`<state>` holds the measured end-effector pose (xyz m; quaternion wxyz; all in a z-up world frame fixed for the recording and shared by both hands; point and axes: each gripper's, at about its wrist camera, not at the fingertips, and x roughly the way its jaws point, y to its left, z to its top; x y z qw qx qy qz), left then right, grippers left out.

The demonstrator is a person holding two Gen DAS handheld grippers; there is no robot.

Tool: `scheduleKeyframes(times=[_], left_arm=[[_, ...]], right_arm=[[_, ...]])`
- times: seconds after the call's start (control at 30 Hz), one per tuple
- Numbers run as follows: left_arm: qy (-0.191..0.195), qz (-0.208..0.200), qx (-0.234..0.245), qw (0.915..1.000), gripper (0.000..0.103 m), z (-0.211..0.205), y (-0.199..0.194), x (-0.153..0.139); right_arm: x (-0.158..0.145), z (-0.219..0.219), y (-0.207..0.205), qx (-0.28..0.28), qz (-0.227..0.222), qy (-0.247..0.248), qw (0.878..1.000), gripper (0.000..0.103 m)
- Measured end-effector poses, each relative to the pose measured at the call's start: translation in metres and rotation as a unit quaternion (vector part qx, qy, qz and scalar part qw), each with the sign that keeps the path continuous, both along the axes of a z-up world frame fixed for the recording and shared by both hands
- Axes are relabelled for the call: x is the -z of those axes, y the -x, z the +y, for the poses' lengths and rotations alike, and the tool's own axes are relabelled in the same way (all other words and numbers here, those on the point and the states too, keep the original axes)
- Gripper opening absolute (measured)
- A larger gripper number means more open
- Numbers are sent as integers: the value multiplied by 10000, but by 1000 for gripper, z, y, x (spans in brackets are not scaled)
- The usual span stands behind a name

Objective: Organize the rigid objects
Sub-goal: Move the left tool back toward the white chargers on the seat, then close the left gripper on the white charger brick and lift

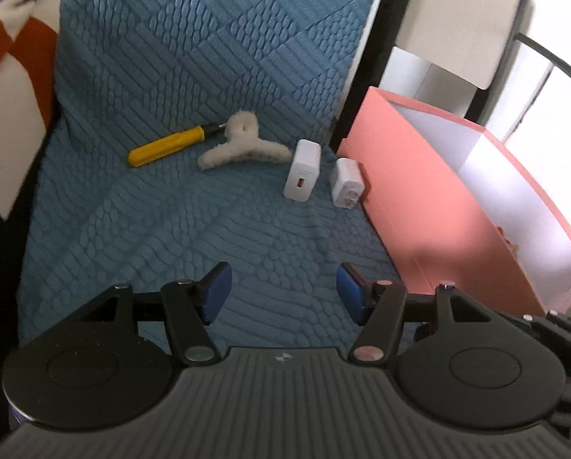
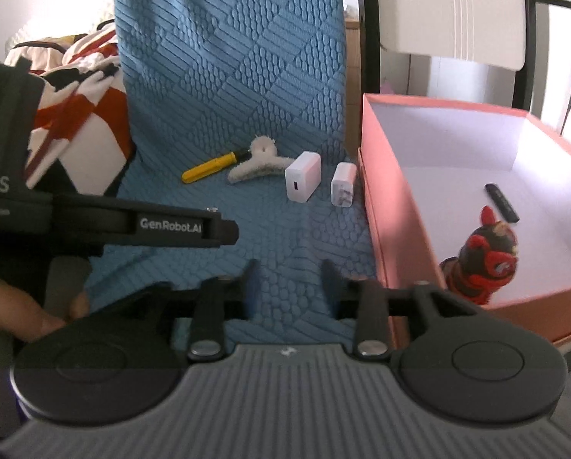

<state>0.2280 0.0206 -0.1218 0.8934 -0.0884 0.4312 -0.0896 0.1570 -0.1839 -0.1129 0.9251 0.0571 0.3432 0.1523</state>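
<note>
On the blue quilted cover lie a yellow screwdriver (image 1: 168, 146) (image 2: 210, 167), a fuzzy cream hair claw (image 1: 243, 143) (image 2: 260, 160), a larger white charger (image 1: 303, 171) (image 2: 303, 181) and a smaller white plug adapter (image 1: 347, 182) (image 2: 343, 184). A pink open box (image 1: 430, 206) (image 2: 392, 222) stands to their right; it holds a red-and-black figurine (image 2: 482, 256) and a black stick (image 2: 501, 202). My left gripper (image 1: 283, 292) is open and empty, well short of the chargers. My right gripper (image 2: 289, 287) is open and empty, beside the box's left wall.
The left gripper's body (image 2: 132, 225) reaches in from the left in the right wrist view, with the person's hand (image 2: 25, 310) below it. A red, white and black blanket (image 1: 6, 88) (image 2: 82, 88) lies at the left. A white chair with black frame (image 2: 453, 11) stands behind the box.
</note>
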Motion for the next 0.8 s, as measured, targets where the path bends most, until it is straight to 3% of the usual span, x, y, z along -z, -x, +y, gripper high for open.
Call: scheduleKeyframes(times=[0.27, 0.6, 0.8], left_arm=[[172, 141, 172, 9996, 66, 10, -61, 19], [426, 164, 396, 9982, 65, 1, -119, 38], [549, 243, 514, 9969, 57, -9, -145, 45]], right_arm=[[18, 19, -36, 198, -14, 319, 9993, 40], [43, 28, -82, 768, 30, 461, 9960, 29], [51, 35, -107, 1040, -157, 652, 9923, 25]])
